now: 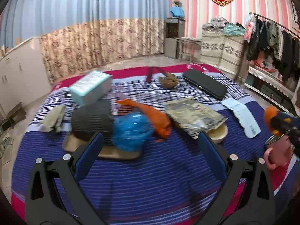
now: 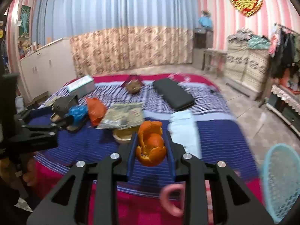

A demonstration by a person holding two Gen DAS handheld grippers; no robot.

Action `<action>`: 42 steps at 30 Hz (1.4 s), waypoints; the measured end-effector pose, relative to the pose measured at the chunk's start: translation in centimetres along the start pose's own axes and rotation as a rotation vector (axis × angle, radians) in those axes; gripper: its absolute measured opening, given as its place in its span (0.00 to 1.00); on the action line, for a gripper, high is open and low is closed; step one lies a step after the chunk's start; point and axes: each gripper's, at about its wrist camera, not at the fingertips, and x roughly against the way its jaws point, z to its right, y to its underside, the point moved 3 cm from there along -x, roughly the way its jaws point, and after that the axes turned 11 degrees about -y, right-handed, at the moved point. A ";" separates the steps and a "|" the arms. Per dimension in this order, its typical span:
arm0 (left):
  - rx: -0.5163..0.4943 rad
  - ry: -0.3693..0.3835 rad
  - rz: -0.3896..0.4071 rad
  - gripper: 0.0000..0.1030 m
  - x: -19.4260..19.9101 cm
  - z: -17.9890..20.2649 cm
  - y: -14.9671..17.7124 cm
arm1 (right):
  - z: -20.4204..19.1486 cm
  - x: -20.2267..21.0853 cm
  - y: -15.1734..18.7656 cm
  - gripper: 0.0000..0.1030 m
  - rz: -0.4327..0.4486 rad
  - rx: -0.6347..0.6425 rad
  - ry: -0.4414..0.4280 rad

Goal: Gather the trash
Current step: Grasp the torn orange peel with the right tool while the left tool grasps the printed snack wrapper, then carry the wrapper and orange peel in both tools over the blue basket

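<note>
Right claw (image 2: 151, 146) clamps orange peel (image 2: 151, 146), lifted over bed (image 2: 93, 146). Peel light, limp, tears easily; pinch at thick curled middle. Left claw (image 1: 150, 146) wide, empty.

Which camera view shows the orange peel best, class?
The right wrist view: the orange peel sits sharp and central, pinched in the right claw. The left wrist view catches only a blurred orange scrap at its right edge.

One orange peel (image 2: 151, 148), two plastic bags (image 1: 131, 131), perhaps one bowl (image 1: 218, 133)
</note>
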 end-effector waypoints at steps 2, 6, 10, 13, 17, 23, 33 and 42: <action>-0.010 0.031 -0.028 0.95 -0.8 1.7 -0.4 | 1.2 1.5 -0.1 0.28 0.014 0.009 0.043; -0.015 0.069 -0.087 0.94 -2.6 3.9 -0.9 | 4.0 4.0 0.2 0.28 0.035 -0.002 0.121; -0.021 0.109 -0.160 0.89 -4.5 5.9 -1.0 | 7.3 5.7 1.1 0.28 0.052 -0.062 0.173; -0.041 0.112 -0.207 0.84 -5.9 7.0 -0.9 | 9.3 6.3 1.7 0.28 0.059 -0.094 0.206; -0.019 0.135 -0.284 0.65 -7.6 7.6 -0.7 | 11.5 6.7 2.5 0.28 0.071 -0.134 0.229; -0.036 0.140 -0.268 0.15 -7.5 8.3 -0.9 | 13.0 6.8 3.4 0.28 0.079 -0.161 0.241; -0.066 0.091 -0.117 0.01 -4.4 8.3 -2.5 | 14.5 7.7 4.2 0.28 0.103 -0.205 0.252; -0.081 0.102 -0.032 0.00 -0.9 9.1 -4.3 | 15.0 8.2 4.5 0.28 0.118 -0.227 0.265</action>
